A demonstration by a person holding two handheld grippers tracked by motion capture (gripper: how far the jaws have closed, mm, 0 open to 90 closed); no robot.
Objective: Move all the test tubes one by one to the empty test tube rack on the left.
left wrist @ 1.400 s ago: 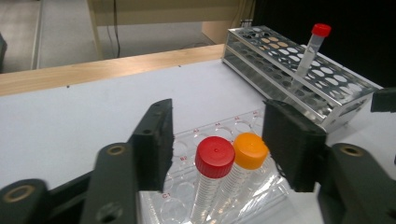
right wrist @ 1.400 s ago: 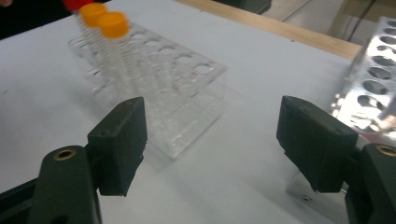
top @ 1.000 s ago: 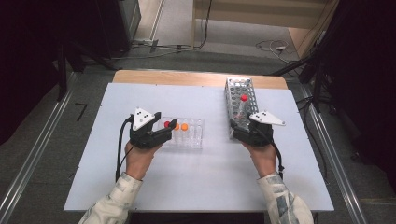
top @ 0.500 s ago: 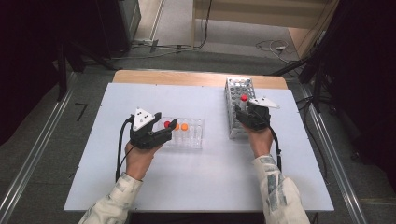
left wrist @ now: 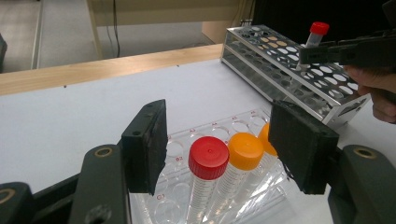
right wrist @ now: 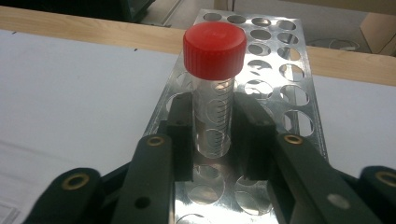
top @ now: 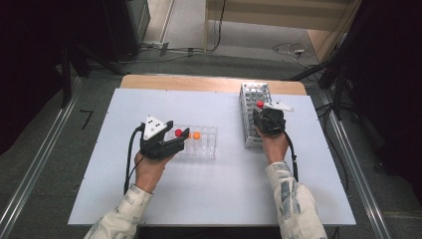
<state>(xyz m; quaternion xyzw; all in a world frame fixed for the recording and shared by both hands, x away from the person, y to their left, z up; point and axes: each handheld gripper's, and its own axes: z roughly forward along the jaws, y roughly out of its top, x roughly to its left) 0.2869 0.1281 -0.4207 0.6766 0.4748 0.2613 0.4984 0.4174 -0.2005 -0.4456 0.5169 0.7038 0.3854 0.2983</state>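
A red-capped tube (right wrist: 214, 46) stands upright in the metal rack (right wrist: 275, 51) at the right of the table. My right gripper (right wrist: 217, 135) has just been closing, and both pads now press on the tube's clear body below the cap. The high view has the same tube (top: 260, 104), the right gripper (top: 260, 115) and the metal rack (top: 255, 92). My left gripper (left wrist: 224, 144) stands open at the near end of the clear rack (left wrist: 219, 128). A red-capped tube (left wrist: 208, 157) and an orange-capped tube (left wrist: 245, 150) stand between its pads, untouched.
A second orange cap (left wrist: 265, 135) shows behind the first in the clear rack (top: 205, 142). The metal rack has many vacant holes. The white table top (top: 209, 189) ends in a wooden strip (top: 209, 82) at the far side, with dark floor and rails beyond.
My right gripper moved forward along the metal rack to the red-capped tube and its jaws closed on it. The left gripper and the clear rack stayed still.
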